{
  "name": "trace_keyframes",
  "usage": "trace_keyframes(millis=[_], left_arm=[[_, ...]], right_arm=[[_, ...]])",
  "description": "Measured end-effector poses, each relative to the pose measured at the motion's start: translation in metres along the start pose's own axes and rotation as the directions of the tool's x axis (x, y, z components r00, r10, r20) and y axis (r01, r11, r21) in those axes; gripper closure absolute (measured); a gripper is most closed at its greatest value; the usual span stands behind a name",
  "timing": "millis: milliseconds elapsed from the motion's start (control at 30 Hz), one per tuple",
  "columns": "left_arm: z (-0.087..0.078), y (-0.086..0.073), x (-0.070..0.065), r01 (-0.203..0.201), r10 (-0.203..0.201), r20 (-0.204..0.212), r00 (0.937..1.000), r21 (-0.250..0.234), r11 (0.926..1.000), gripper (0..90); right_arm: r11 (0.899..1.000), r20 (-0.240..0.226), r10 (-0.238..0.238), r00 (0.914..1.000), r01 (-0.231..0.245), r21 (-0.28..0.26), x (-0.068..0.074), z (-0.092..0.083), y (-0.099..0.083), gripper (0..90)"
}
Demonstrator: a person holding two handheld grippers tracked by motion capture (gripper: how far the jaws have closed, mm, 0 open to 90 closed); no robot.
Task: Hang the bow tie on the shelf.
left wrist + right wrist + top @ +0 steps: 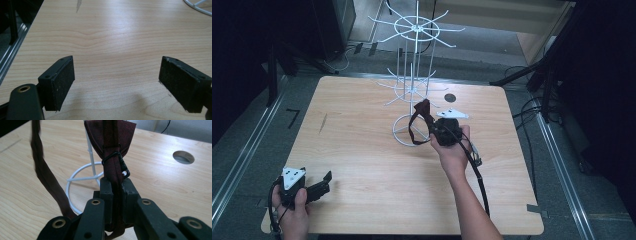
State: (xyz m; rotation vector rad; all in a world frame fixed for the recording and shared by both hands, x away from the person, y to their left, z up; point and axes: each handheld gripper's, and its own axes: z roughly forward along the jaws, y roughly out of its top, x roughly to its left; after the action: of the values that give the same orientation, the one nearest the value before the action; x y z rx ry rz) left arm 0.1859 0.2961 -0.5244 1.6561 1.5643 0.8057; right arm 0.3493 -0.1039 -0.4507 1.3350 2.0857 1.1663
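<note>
My right gripper (432, 123) is shut on a dark maroon bow tie (422, 107), held just above the table beside the foot of a white wire rack (414, 80). In the right gripper view the jaws (117, 182) pinch the tie's band just below the bow (110, 135). A small black clip (120, 163) sits on the band. The loose strap (45, 175) hangs down to the left, in front of the rack's base ring (75, 178). My left gripper (326, 182) rests at the table's near left corner. It stands open (117, 72) with only bare wood between its pads.
The wire rack has spoked tiers and a ring base (404, 141) at the back middle of the wooden table (362, 150). A round cable hole (450, 97) lies right of the rack. A black cable (479, 175) trails from the right gripper.
</note>
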Motion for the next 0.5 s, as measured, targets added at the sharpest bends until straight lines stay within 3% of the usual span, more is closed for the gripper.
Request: trace_keyframes(millis=[500], left_arm=[[0.0, 0.0, 0.0, 0.006, -0.006, 0.002, 1.0, 0.003, 1.0, 14.1]], right_arm=[[0.996, 0.018, -0.008, 0.9998, 0.006, 0.084, -0.004, 0.024, -0.015, 81.6]])
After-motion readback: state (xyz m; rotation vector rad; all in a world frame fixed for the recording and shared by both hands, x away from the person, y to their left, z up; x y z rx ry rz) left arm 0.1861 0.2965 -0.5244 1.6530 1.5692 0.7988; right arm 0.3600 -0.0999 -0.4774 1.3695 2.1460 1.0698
